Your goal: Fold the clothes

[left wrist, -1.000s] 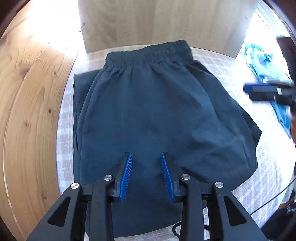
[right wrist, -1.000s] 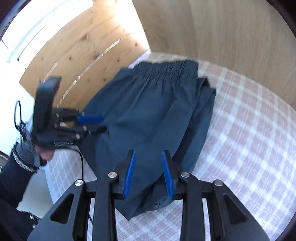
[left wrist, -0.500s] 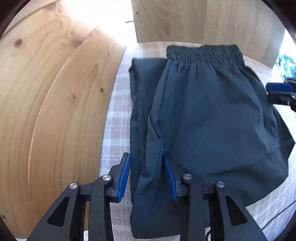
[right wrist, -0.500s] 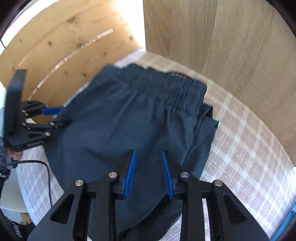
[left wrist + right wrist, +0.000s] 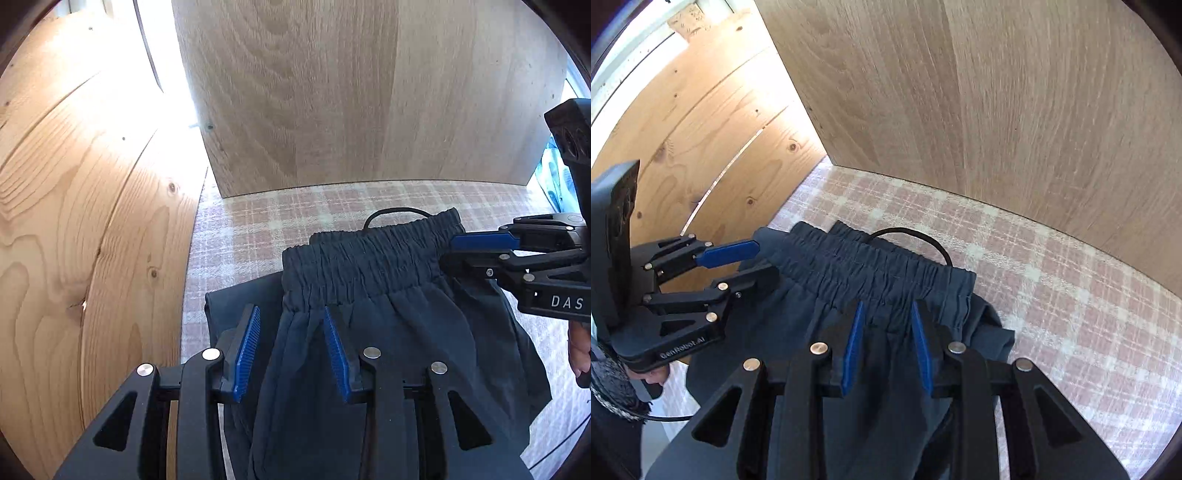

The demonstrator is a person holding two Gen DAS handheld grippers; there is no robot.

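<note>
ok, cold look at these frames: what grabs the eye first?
The dark blue shorts lying on the checked cloth, gathered waistband toward the wood panel. Both grippers sit open at it: left gripper near one end, right gripper near the other.

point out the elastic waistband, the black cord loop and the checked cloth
elastic waistband (image 5: 882, 271), right wrist view, on the gathered band's middle
black cord loop (image 5: 923, 236), right wrist view, on the arc behind the waistband
checked cloth (image 5: 258, 221), left wrist view, on a bare patch beyond the shorts
</note>
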